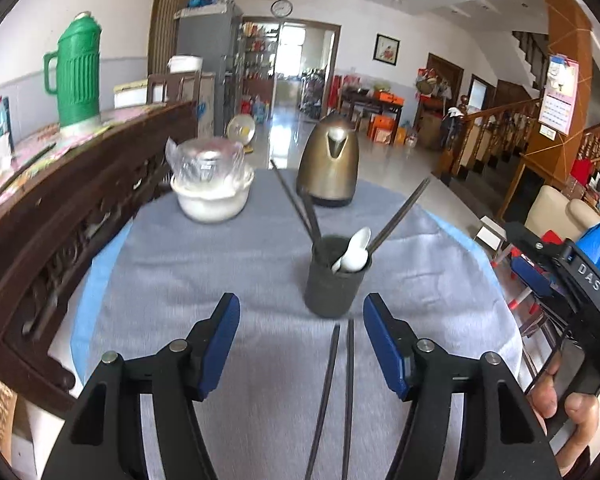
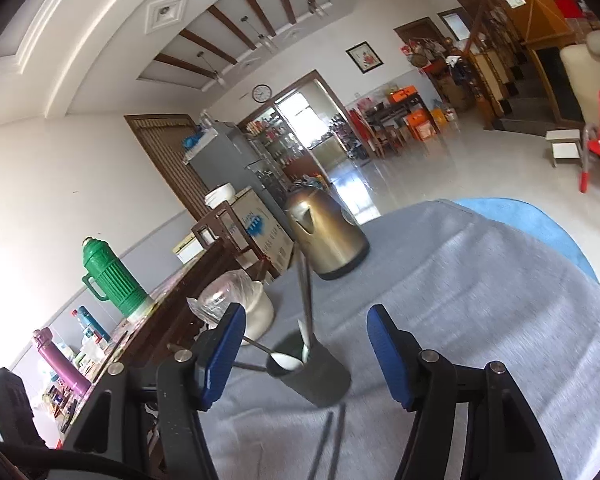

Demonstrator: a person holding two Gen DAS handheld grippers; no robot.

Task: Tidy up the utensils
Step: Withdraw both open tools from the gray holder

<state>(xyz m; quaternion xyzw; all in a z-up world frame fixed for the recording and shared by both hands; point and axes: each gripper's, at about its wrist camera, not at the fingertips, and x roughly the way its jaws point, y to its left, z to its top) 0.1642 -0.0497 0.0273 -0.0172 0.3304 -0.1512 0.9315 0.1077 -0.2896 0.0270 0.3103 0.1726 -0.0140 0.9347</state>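
On the grey tablecloth [image 1: 204, 280], two loose chopsticks [image 1: 332, 392] are framed between the left gripper's [image 1: 300, 344] spread, empty fingers; the right gripper [image 2: 304, 356] is likewise spread, empty, near the utensil cup [image 1: 336, 280].

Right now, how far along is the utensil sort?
Done: a white spoon and several chopsticks stand in the dark holder cup. In hand: nothing; left gripper and right gripper are open and empty. Left: two chopsticks lying on the grey cloth.
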